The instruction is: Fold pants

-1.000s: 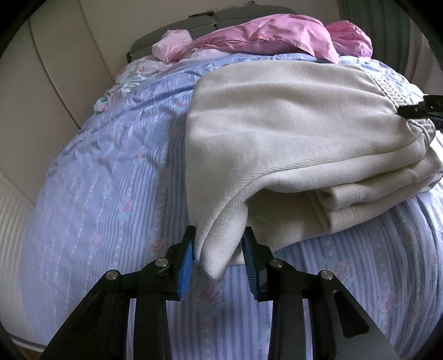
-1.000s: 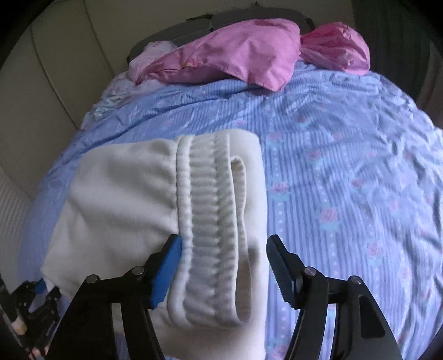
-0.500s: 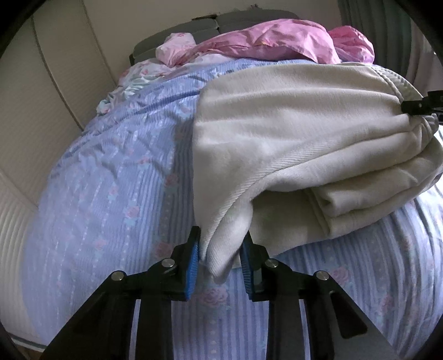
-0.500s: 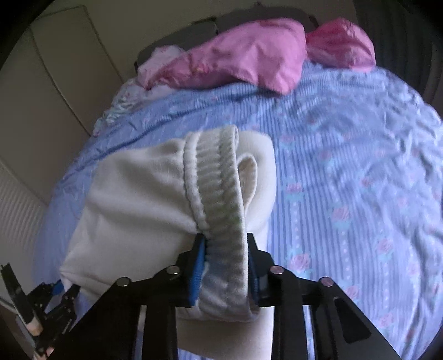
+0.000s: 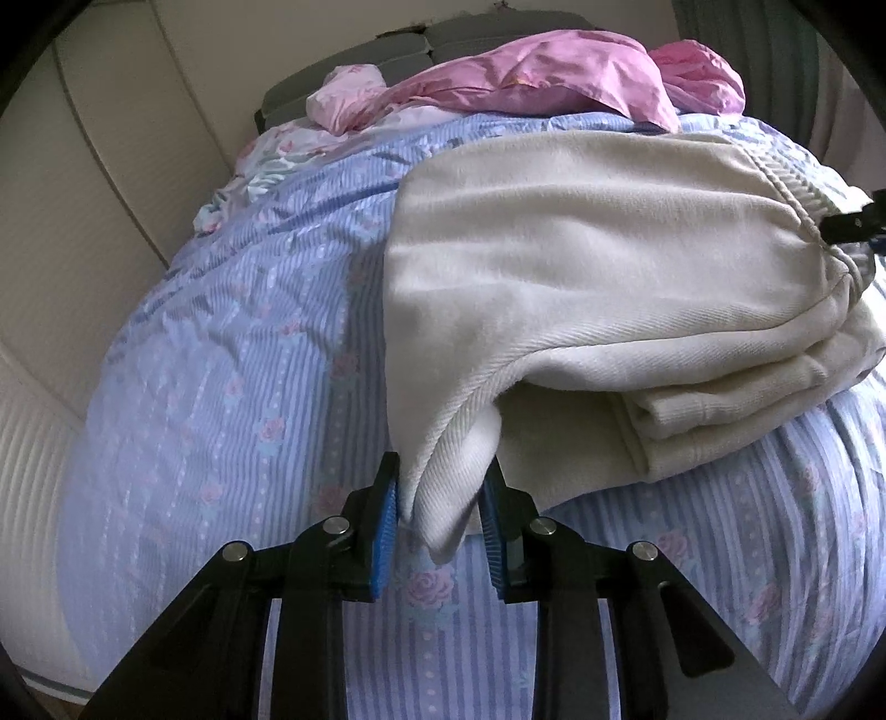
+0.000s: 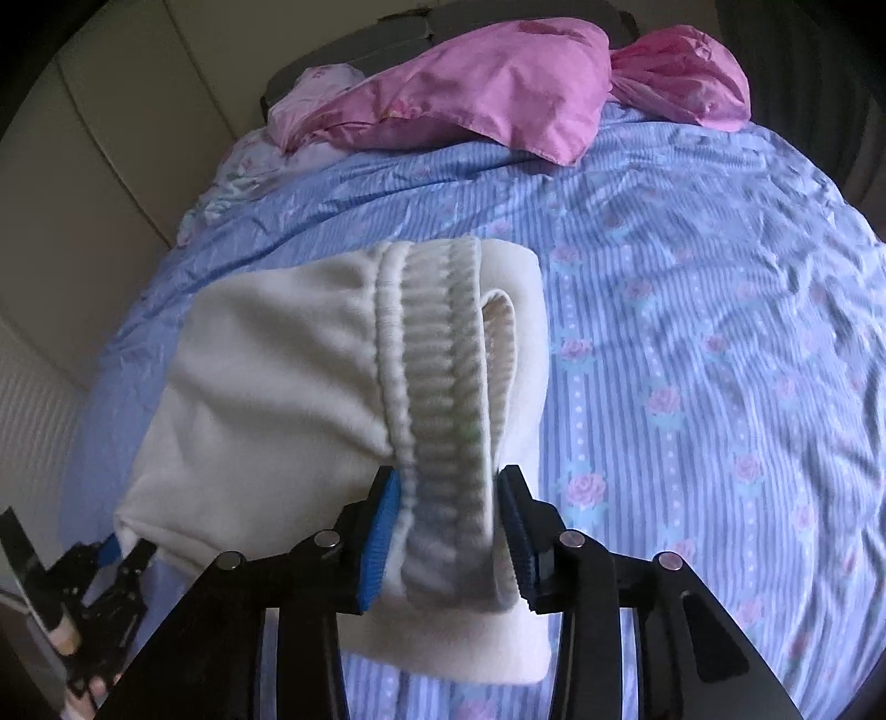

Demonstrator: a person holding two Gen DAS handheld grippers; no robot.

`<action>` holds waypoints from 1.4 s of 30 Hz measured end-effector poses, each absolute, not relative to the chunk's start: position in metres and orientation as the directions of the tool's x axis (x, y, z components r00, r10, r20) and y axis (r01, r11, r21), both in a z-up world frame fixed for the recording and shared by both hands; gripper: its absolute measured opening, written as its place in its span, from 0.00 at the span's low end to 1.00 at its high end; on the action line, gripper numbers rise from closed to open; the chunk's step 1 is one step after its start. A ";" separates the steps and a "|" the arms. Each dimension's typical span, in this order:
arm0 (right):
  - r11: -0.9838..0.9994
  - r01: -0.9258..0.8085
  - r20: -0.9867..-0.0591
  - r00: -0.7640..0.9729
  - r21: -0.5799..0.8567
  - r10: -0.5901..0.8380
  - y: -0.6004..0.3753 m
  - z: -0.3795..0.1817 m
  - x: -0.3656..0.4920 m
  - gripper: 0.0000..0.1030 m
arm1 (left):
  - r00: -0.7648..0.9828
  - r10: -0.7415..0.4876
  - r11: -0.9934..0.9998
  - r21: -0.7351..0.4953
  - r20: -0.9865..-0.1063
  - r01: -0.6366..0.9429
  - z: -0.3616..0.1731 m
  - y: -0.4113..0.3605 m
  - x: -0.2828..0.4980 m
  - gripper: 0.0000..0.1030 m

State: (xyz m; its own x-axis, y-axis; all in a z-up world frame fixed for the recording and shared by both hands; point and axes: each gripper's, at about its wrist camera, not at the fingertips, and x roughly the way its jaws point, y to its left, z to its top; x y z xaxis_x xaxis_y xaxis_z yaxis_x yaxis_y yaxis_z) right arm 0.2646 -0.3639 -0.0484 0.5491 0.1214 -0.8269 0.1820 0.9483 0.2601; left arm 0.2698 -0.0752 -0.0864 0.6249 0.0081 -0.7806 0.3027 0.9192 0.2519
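Note:
Cream sweatpants (image 5: pixel 581 266) lie folded in layers on the blue floral sheet (image 5: pixel 221 387). My left gripper (image 5: pixel 441 476) is shut on a hanging corner of their top layer. In the right wrist view the ribbed waistband (image 6: pixel 437 360) runs down between the blue pads of my right gripper (image 6: pixel 448 482). Its jaws are opening, and both pads still touch the band. The rest of the pants (image 6: pixel 266 387) spread left of the band. My left gripper (image 6: pixel 119 548) shows there at the pants' lower left corner. The right gripper's tip (image 5: pixel 853 224) shows at the waistband's edge.
Crumpled pink bedding (image 5: pixel 542 83) is heaped at the far end of the bed, against a dark headboard (image 5: pixel 443 33). A cream padded wall (image 5: pixel 83 166) runs along the left side. Bare sheet (image 6: pixel 720 360) stretches right of the pants.
My right gripper went from wide open around the waistband to shut on it, then widened slightly. The left gripper closed a little tighter on its corner. The waistband end has risen slightly.

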 end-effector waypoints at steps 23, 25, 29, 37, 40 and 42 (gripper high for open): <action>0.951 0.232 -0.741 0.671 0.203 -0.006 -0.365 -0.008 0.254 0.50 | 0.593 -0.054 0.897 0.222 -0.804 0.383 -0.063 -0.084 0.256 0.37; 0.953 0.211 -0.739 0.674 0.219 0.020 -0.367 -0.006 0.272 0.50 | 0.573 -0.098 0.890 0.186 -0.814 0.416 -0.051 -0.086 0.249 0.42; 0.940 0.191 -0.763 0.639 0.282 0.099 -0.371 -0.022 0.310 0.50 | 0.595 -0.138 0.866 0.195 -0.792 0.460 -0.018 -0.100 0.239 0.53; 0.898 0.227 -0.787 0.591 0.376 0.180 -0.393 -0.058 0.341 0.63 | 0.659 -0.048 0.901 0.253 -0.751 0.353 -0.005 -0.115 0.294 0.60; 0.853 0.245 -0.779 0.571 0.461 0.257 -0.401 -0.070 0.344 0.63 | 0.626 -0.021 0.931 0.214 -0.779 0.297 -0.019 -0.112 0.314 0.60; 0.840 0.248 -0.770 0.576 0.483 0.272 -0.402 -0.072 0.343 0.63 | 0.594 -0.030 0.949 0.164 -0.804 0.270 -0.030 -0.106 0.321 0.60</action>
